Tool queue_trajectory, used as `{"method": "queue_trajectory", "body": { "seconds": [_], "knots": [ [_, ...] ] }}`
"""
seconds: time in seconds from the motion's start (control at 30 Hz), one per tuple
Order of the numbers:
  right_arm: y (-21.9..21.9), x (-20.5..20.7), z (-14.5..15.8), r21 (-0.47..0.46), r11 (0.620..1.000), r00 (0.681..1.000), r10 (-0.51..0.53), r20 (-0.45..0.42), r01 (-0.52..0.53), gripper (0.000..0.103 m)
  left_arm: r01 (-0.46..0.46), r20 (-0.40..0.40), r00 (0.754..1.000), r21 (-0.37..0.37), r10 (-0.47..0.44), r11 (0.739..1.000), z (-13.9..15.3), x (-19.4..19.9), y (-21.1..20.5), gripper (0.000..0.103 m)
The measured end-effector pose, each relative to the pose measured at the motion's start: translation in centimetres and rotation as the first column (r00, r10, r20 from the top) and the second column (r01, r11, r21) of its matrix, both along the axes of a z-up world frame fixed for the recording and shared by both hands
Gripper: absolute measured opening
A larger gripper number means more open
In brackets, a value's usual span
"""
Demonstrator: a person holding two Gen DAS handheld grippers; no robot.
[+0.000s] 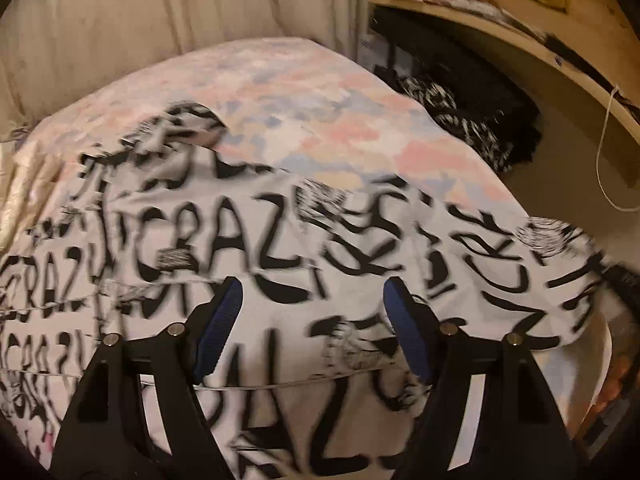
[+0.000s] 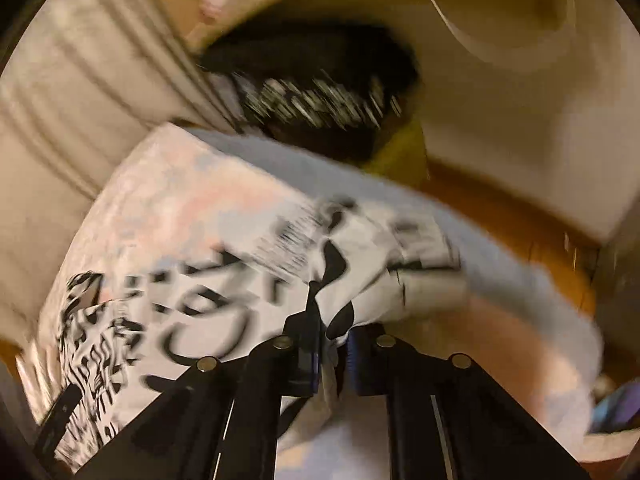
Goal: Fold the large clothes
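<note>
A large white garment (image 1: 256, 248) printed with black "CRAZY" lettering lies spread over a bed with a pastel pink and blue cover (image 1: 320, 120). My left gripper (image 1: 312, 292) is open just above the garment, its blue-padded fingers (image 1: 224, 320) apart and holding nothing. In the right wrist view my right gripper (image 2: 332, 344) is shut on a bunched fold of the same garment (image 2: 352, 264), lifted over the bed cover (image 2: 168, 192). That view is blurred.
A beige curtain (image 1: 160, 12) hangs behind the bed. A pile of dark clothes (image 1: 460, 96) lies under a wooden desk (image 1: 520, 44) to the right; it also shows in the right wrist view (image 2: 320, 92). A white cable (image 1: 604, 152) hangs from the desk.
</note>
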State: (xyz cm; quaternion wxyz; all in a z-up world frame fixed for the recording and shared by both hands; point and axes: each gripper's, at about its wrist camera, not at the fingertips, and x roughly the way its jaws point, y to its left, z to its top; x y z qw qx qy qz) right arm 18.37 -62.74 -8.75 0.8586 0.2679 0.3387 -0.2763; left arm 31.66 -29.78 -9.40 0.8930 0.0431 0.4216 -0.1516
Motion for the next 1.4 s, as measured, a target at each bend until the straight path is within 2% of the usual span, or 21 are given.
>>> {"method": "queue_trajectory", "body": {
  "seconds": [0.07, 0.17, 0.23, 0.27, 0.33, 0.37, 0.5, 0.6, 0.73, 0.8, 0.87, 0.93, 1.0, 1.07, 1.2, 1.23, 1.4],
  "knots": [
    [3.3, 0.6, 4.4, -0.098, 0.993, 0.994, 0.075, 0.073, -0.068, 0.009, -0.023, 0.033, 0.999, 0.007, 0.023, 1.000, 1.4, -0.2, 1.9, 0.060],
    [9.2, 2.2, 10.0, -0.211, 0.960, 0.964, 0.217, 0.152, -0.183, 0.009, -0.050, 0.058, 0.997, -0.019, 0.051, 0.999, 3.7, -0.7, 5.6, 0.059],
    [13.2, 3.5, 12.7, -0.270, 0.927, 0.933, 0.314, 0.176, -0.261, 0.009, -0.083, 0.077, 0.993, -0.019, 0.085, 0.996, 5.0, -0.9, 8.0, 0.059],
    [16.0, 4.3, 14.0, -0.299, 0.900, 0.907, 0.380, 0.180, -0.317, 0.009, -0.096, 0.081, 0.992, -0.025, 0.098, 0.995, 5.5, -0.9, 9.4, 0.059],
    [20.5, 5.8, 15.1, -0.330, 0.854, 0.864, 0.474, 0.172, -0.402, 0.009, -0.125, 0.079, 0.989, -0.051, 0.129, 0.991, 6.3, -1.2, 12.6, 0.059],
    [23.4, 6.8, 15.3, -0.338, 0.823, 0.832, 0.530, 0.166, -0.457, 0.009, -0.142, 0.078, 0.986, -0.062, 0.147, 0.988, 6.6, -1.3, 14.0, 0.059],
    [32.6, 10.1, 12.9, -0.335, 0.719, 0.735, 0.670, 0.100, -0.610, 0.009, -0.219, 0.067, 0.972, -0.112, 0.227, 0.969, 6.7, -1.3, 20.1, 0.059],
    [38.1, 10.7, 9.3, -0.304, 0.664, 0.689, 0.724, 0.033, -0.683, 0.009, -0.251, 0.038, 0.965, -0.125, 0.258, 0.960, 5.4, -1.1, 23.8, 0.059],
    [43.4, 11.0, 1.4, -0.297, 0.591, 0.642, 0.759, -0.110, -0.750, 0.011, -0.244, -0.009, 0.969, -0.147, 0.246, 0.959, 2.7, -1.6, 26.8, 0.059],
    [44.4, 10.3, -2.1, -0.279, 0.569, 0.622, 0.766, -0.161, -0.773, 0.020, -0.233, -0.026, 0.973, -0.150, 0.231, 0.961, 1.4, -1.9, 27.5, 0.059],
    [44.1, 9.8, -4.2, -0.242, 0.570, 0.613, 0.772, -0.169, -0.785, 0.035, -0.218, -0.047, 0.976, -0.153, 0.213, 0.964, 0.1, -2.2, 27.6, 0.059],
    [43.0, 8.9, -5.0, -0.209, 0.590, 0.620, 0.773, -0.130, -0.780, 0.039, -0.205, -0.068, 0.978, -0.173, 0.196, 0.963, -0.9, -2.1, 27.7, 0.059],
    [42.2, 8.4, -5.3, -0.193, 0.606, 0.630, 0.771, -0.095, -0.771, 0.039, -0.187, -0.091, 0.981, -0.206, 0.172, 0.960, -1.6, -2.1, 27.6, 0.059],
    [41.0, 7.4, -4.1, -0.199, 0.625, 0.646, 0.760, -0.061, -0.755, 0.039, -0.172, -0.112, 0.983, -0.238, 0.149, 0.956, -2.1, -2.1, 26.9, 0.059],
    [38.3, 6.1, -2.3, -0.217, 0.654, 0.678, 0.732, -0.060, -0.725, 0.039, -0.131, -0.146, 0.985, -0.302, 0.090, 0.944, -2.9, -1.8, 25.3, 0.059],
    [37.6, 5.6, -1.3, -0.216, 0.659, 0.683, 0.729, -0.056, -0.721, 0.039, -0.116, -0.149, 0.986, -0.302, 0.073, 0.946, -3.1, -1.8, 24.7, 0.059],
    [34.3, 4.8, -1.9, -0.201, 0.698, 0.719, 0.693, -0.051, -0.688, 0.039, -0.055, -0.198, 0.980, -0.296, -0.005, 0.954, -4.9, -1.7, 22.2, 0.059]
  ]
}}
